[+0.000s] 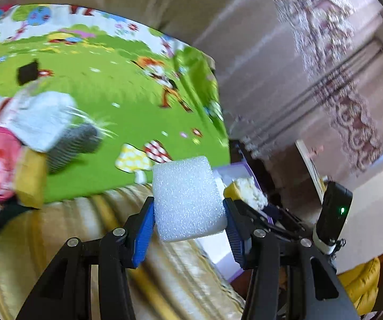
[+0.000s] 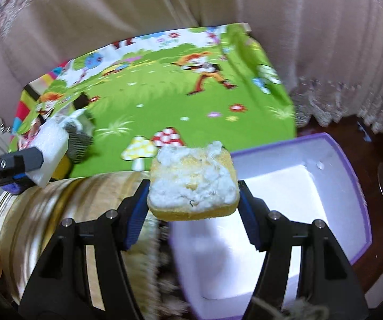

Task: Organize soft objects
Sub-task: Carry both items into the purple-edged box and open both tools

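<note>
From the left wrist, your left hand-held gripper [image 1: 190, 222] is clamped on a white foam block [image 1: 188, 197], pads pressing its two side faces. The foam looks light and springy, so a mid-side squeeze should hold it; press harder and it will likely dent. It hangs just off the near edge of the green mat [image 1: 116, 112]. The leftover pile [image 1: 26, 138] of soft things sits at the mat's left side, blurred. Just right of the foam you glimpse the sponge [image 1: 247, 188].

From the right wrist, your right hand-held gripper [image 2: 193, 202] grips that yellow sponge [image 2: 194, 186] by its sides, its fluffy white face up. It looks soft and light, and the fluff may shed. It hangs beside the mat's near edge, over the left rim of the purple-rimmed box [image 2: 351, 160]. The box's white inside shows only a few specks.
</note>
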`<state>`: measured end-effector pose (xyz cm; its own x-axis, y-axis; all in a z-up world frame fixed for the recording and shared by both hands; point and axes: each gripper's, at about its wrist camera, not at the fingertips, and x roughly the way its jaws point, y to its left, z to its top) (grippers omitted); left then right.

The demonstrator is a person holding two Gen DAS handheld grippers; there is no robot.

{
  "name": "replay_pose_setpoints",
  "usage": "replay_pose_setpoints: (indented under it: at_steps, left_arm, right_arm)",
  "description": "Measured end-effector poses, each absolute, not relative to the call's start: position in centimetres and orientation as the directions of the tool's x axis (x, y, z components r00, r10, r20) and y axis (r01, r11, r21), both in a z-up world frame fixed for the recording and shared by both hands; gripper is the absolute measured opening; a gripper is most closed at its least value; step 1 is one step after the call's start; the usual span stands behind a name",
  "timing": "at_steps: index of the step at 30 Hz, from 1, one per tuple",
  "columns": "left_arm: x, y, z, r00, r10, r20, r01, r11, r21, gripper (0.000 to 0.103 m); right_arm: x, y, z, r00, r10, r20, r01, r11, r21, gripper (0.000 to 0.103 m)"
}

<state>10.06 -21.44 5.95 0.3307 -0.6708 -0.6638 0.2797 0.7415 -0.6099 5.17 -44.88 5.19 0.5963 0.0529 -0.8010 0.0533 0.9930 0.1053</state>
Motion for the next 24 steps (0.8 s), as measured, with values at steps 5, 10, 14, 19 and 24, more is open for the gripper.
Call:
replay_pose_setpoints:
  at_steps: [5,10,14,19,24]
  left_arm:
    - [9.0,-26.4,5.5,0.259,-0.680,-0.686,0.343,0.729,-0.593,0.051]
    - [8.0,-30.2,5.3,0.198,-0.694,-0.692,0.396,0.702,-0.592,0.051]
    - [7.3,-32.5,5.1,0.152,-0.696,-0.702,0.432,0.685,-0.586,0.055]
    - [6.6,-32.5,5.4,0.152,-0.689,-0.709,0.446,0.688,-0.573,0.065]
    - [6.4,-30.8,6.2,0.221,-0.667,-0.711,0.429,0.721,-0.543,0.066]
  right_arm:
    - [3.6,-48.7,5.3,0.609,0.002,-0.793,0.132,0.986,0.104,0.068]
    - [2.4,-51.2,5.6,0.619,-0.052,-0.784,0.186,0.979,0.082,0.080]
    - [1.5,-52.6,6.1,0.637,-0.083,-0.766,0.221,0.972,0.079,0.091]
    - [1.2,-53.1,6.2,0.655,-0.098,-0.749,0.248,0.965,0.090,0.098]
    - [1.1,-51.9,6.9,0.685,-0.098,-0.722,0.243,0.965,0.099,0.101]
